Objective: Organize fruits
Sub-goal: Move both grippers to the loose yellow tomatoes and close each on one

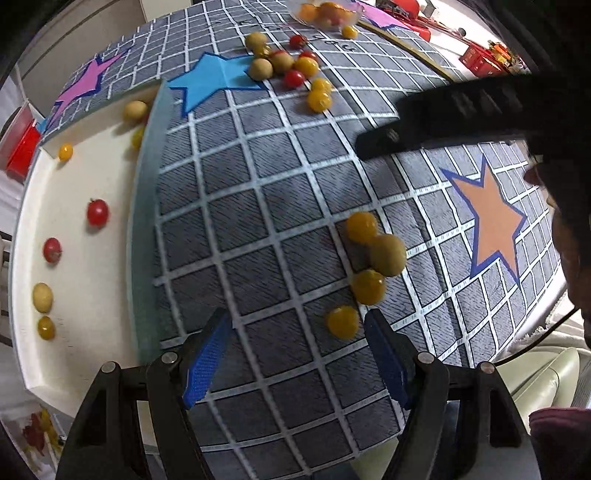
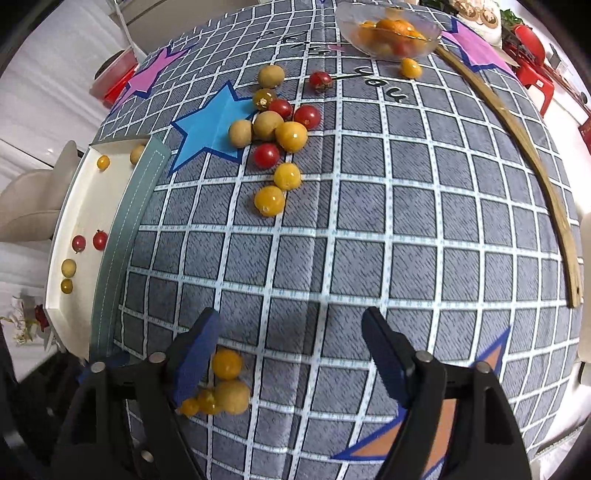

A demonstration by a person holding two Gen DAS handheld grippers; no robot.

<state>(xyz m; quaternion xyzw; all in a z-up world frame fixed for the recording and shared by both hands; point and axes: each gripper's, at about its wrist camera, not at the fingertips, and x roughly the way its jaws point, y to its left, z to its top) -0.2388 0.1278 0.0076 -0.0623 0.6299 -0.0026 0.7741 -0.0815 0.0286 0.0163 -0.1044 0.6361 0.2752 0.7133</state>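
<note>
Fruits are lying in three places on the grey checked cloth (image 2: 388, 221). A near cluster (image 1: 369, 266) of three yellow fruits and one tan fruit is sitting just ahead of the left gripper (image 1: 297, 332); the nearest yellow one (image 1: 342, 322) is lying between its blue pads, close to the right pad, touching neither as far as the view shows. The left gripper's jaws are standing wide apart and holding nothing. In the right wrist view the same cluster (image 2: 221, 387) is showing low on the left, beside the right gripper's left finger.

The right gripper (image 2: 291, 332) is hovering over bare cloth with its jaws spread wide, empty.

Farther off, a bigger pile (image 2: 277, 129) of red, yellow and tan fruits is spreading from the blue star (image 2: 203, 133) toward the middle of the cloth. At the far edge a clear bowl (image 2: 351, 29) is holding more orange and yellow fruits, with one yellow fruit (image 2: 410, 68) just beside it on the cloth.

On the left, a white tray (image 1: 103, 280) is lying along the cloth's edge, with red, yellow and tan fruits scattered singly in it. A wooden strip (image 2: 535, 173) is curving along the right side. An orange star (image 1: 495, 218) is lying to the right of the near cluster.
</note>
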